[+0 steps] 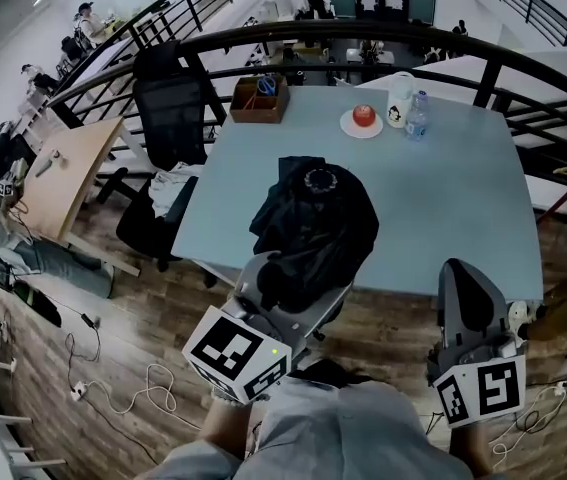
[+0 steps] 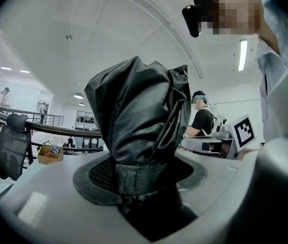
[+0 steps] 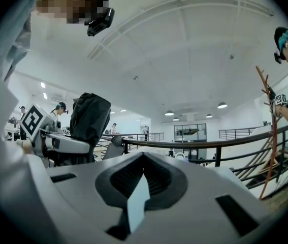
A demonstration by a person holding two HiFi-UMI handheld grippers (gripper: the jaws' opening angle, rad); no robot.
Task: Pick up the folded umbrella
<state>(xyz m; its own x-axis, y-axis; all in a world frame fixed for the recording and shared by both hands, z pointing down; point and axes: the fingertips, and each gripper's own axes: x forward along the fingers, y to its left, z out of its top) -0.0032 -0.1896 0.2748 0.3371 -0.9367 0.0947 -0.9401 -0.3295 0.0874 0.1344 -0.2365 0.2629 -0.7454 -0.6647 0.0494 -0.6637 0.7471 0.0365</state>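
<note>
Left claw (image 1: 268, 283) clamps folded umbrella (image 1: 313, 218), frame centre; long axis upright, tip toward frame top. Right claw (image 1: 468, 293) closed, empty.

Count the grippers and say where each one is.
2. The left gripper, at the table's near edge, has its jaws shut on the folded umbrella; the right gripper, by the near right edge, is shut and empty. None seems hidden.

A pale blue-grey table (image 1: 463, 198) fills the middle of the head view, standing on a wood-plank floor (image 1: 143, 318). Four things sit along its far edge. A brown open box (image 1: 260, 99) is at the upper left corner. Further right are a white plate (image 1: 361, 124) carrying something round and red, a white jar (image 1: 399, 99) and a clear bottle (image 1: 417, 116) — these last two just beside each other.
</note>
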